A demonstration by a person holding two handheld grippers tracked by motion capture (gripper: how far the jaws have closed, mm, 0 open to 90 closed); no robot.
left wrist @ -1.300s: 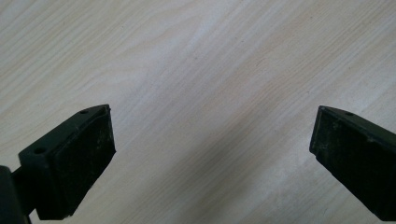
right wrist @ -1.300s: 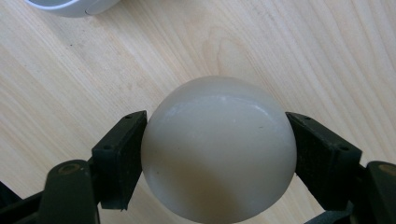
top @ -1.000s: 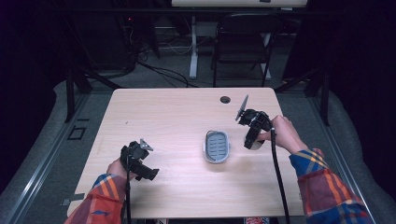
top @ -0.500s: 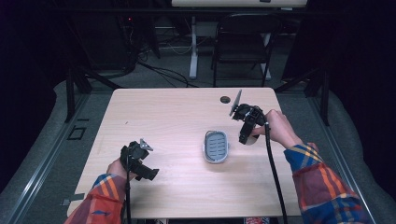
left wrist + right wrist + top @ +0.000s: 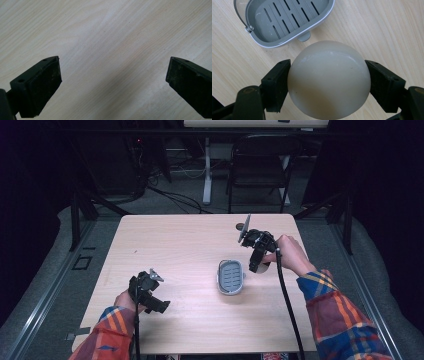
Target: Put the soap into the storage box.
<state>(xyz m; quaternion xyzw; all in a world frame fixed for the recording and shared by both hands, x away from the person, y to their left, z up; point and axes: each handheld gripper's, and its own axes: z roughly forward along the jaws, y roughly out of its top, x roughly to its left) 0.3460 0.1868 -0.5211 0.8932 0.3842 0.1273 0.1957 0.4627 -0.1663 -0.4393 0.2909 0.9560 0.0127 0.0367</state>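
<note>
White soap [image 5: 329, 82] sits clamped between the right gripper [image 5: 329, 85] fingers, grey dish [image 5: 284, 21] just beyond them; left gripper [image 5: 112, 82] fingers stand apart over bare table [image 5: 112, 37].

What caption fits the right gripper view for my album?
Right gripper shut on a smooth cream-white round soap bar, above a grey slotted plastic soap dish on the pale wooden table.

Smooth matt soap [image 5: 329, 80], grey plastic dish [image 5: 287, 20]
</note>
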